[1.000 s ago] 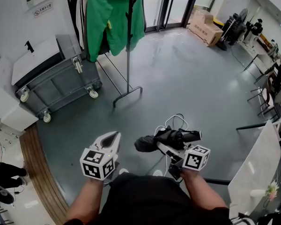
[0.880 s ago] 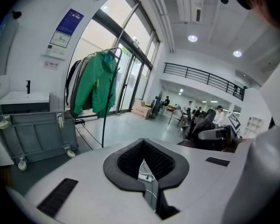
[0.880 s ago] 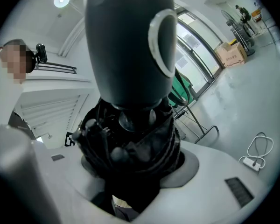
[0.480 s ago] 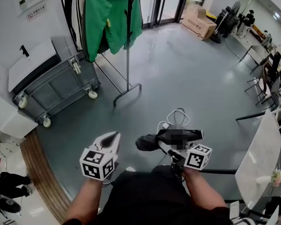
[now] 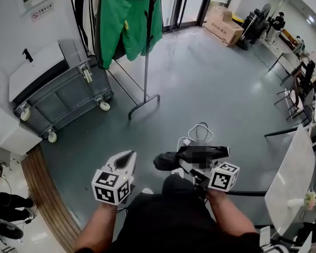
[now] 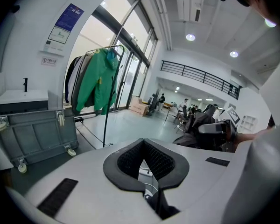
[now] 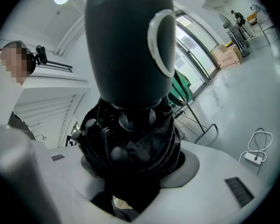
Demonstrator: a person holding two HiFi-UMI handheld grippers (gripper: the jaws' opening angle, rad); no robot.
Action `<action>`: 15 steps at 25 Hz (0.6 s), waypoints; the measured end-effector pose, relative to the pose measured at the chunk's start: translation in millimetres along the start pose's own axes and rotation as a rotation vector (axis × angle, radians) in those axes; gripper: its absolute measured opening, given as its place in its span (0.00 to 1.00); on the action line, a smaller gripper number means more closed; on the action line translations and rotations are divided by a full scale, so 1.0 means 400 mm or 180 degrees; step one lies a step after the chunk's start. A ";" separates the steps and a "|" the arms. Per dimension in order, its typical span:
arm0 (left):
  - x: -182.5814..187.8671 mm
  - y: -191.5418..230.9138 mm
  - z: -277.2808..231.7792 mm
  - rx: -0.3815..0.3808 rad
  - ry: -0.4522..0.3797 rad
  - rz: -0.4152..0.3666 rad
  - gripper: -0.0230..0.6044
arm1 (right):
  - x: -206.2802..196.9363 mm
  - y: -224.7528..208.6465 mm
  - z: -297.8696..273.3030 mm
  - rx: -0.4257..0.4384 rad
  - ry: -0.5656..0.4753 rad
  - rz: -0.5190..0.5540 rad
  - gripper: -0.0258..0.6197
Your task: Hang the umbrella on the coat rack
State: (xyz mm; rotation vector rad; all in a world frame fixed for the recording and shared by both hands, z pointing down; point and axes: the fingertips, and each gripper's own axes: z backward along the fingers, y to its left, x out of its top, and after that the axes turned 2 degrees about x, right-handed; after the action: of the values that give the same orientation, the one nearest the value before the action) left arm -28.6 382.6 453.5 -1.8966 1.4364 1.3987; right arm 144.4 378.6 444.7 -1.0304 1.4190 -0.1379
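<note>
Coat rack [image 5: 146, 46] beyond umbrella [image 5: 166, 161], cart [image 5: 63, 96] left of rack

Umbrella [image 5: 166, 161]: black canopy; handle appears dark grey with a pale ring, though distorted at close range. Left gripper [image 5: 128, 155] and right gripper [image 5: 183, 166]: white, black pads, black-and-white square markers. Far garment [image 5: 129, 20]: green. Coat rack [image 5: 146, 46]: black. Wheeled bin [image 5: 63, 96], far left: grey.

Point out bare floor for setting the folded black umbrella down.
Bare: wide grey floor between the black coat rack's base and the cardboard boxes. Crowded: white cable coil ahead, grey wheeled bin left, chairs right.
</note>
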 end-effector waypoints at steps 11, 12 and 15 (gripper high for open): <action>0.042 0.053 -0.072 0.0165 -0.0027 0.0038 0.06 | 0.072 -0.073 -0.078 0.0125 0.0064 0.0006 0.40; 0.052 0.059 -0.088 0.0178 -0.0026 0.0043 0.06 | 0.086 -0.086 -0.090 0.0144 0.0071 0.0005 0.40; 0.100 0.070 -0.144 0.0186 -0.0038 0.0018 0.06 | 0.141 -0.125 -0.126 0.0191 0.0103 0.0034 0.40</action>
State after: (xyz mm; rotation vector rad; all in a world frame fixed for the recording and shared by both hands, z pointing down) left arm -26.3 307.2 451.0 -1.8464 1.4621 1.3534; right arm 138.3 288.3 444.7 -0.9747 1.4412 -0.1890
